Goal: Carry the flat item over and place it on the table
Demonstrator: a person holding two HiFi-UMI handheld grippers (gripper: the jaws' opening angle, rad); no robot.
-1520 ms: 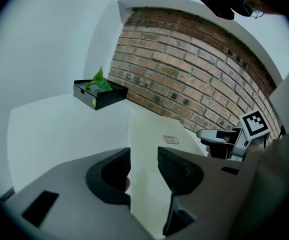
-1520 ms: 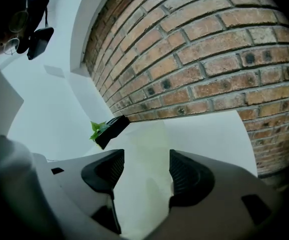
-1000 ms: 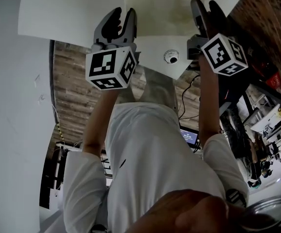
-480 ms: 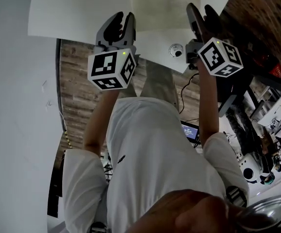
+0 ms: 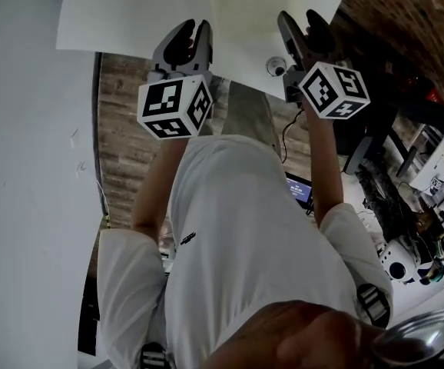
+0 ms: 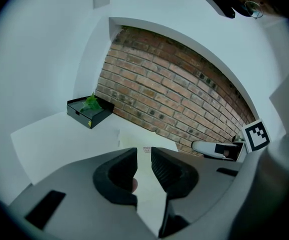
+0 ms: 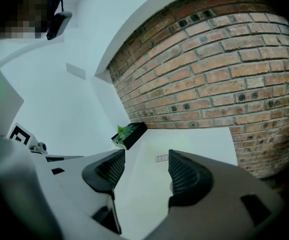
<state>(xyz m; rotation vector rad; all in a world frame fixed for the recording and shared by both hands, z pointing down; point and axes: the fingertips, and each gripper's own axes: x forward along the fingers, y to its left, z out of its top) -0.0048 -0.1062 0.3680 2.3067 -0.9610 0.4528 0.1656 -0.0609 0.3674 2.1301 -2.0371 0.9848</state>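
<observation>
The pale flat sheet [image 5: 260, 6] lies out ahead of the person, over the white table [image 5: 122, 14] at the far side of the head view. Its near edge reaches back between the two grippers. The sheet is not yet let go.

The left gripper [image 5: 191, 33] sits at the sheet's near left edge. In the left gripper view its jaws have just been closing and now stand almost together on the sheet [image 6: 134, 139]. The sheet fills the slim gap at the left gripper [image 6: 144, 156] and runs back into its throat, so the jaws are grasping that edge.

The right gripper [image 5: 299, 29] hovers over the sheet's near right part. In the right gripper view its jaws are released and stand well apart. Both ribbed pads are bare, and the sheet [image 7: 184, 144] passes between them at the right gripper [image 7: 147, 164] without either pad pressing on it. A small printed label [image 7: 161, 158] sits on the sheet just beyond the tips.

A black tray [image 6: 87, 115] with something green in it stands at the table's far left corner, close to the brick wall [image 6: 174, 94]. The same tray [image 7: 132, 133] shows left of the sheet in the right gripper view, against the wall [image 7: 224, 74]. Near the camera the head view shows the person's white shirt [image 5: 237, 237] and a plank floor [image 5: 126, 144] on the left.
</observation>
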